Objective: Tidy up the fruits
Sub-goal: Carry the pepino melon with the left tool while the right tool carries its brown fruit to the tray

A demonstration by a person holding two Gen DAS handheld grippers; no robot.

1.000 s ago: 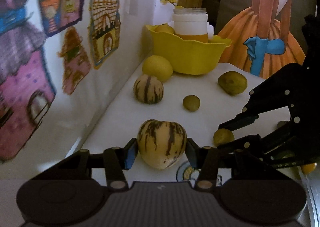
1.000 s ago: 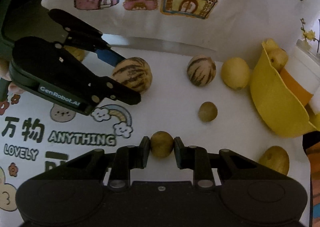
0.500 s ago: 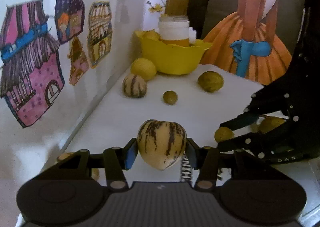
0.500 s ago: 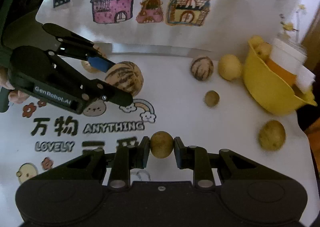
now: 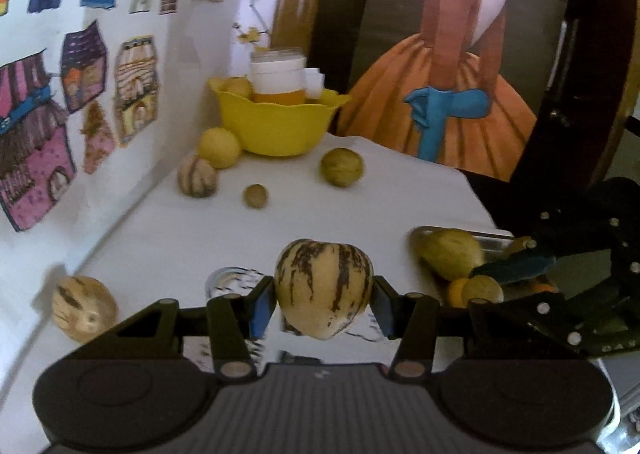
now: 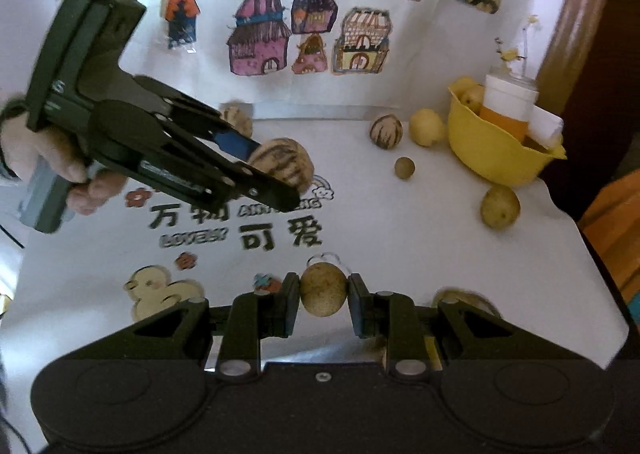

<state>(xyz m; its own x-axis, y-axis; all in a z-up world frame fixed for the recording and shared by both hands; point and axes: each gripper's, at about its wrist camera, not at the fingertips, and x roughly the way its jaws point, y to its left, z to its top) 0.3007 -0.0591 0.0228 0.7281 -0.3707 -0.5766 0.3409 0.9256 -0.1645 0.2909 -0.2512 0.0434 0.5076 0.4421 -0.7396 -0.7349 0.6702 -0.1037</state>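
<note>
Blurred fruits (image 5: 450,258) behind right claw (image 5: 486,288)

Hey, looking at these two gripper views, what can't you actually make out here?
- Tray, left wrist view: the right gripper covers most of it, so the fruit inside can't be counted.
- Yellow bowl, both views: a white and orange jar and the rim hide its contents.
- Printed tablecloth, right wrist view: the wording is motion-blurred and partly behind the left gripper.
- Striped fruit, left wrist view: its underside faces away.
</note>
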